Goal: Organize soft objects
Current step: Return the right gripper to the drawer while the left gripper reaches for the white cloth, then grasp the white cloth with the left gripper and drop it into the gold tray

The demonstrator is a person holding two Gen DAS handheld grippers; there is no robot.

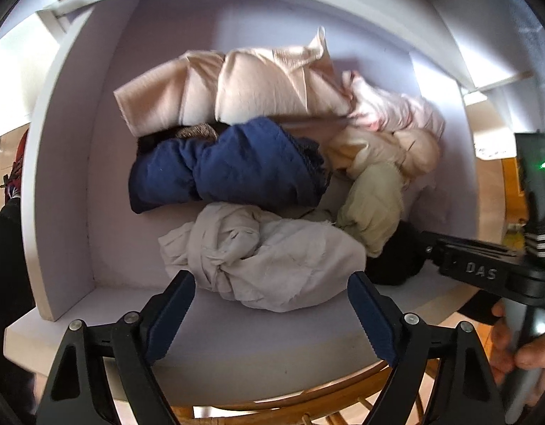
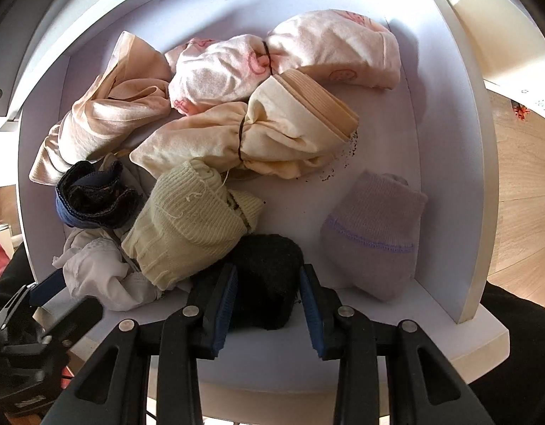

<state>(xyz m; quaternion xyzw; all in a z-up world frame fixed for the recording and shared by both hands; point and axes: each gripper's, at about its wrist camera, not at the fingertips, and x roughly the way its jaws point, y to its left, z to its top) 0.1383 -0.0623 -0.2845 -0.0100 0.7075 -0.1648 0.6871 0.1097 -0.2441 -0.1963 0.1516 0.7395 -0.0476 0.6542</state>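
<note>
Looks like a home, likely a bedroom or living room. White shelf compartment point(image 1: 60, 212) filling mid-frame, stuffed with rolled and bundled clothes: a navy roll point(image 1: 223, 170), pale pink bundles point(image 2: 279, 60), a cream knit sock point(image 2: 187, 219). Warm wooden floor point(image 2: 520, 177) at right edge; curved wooden chair point(image 1: 308, 400) rails at bottom; red shoe point(image 1: 16, 170) at far left.

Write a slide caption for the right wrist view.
Right tool shut on a black sock bundle at the front of a white shelf compartment, beside a cream knit bundle and a lilac sock.
</note>
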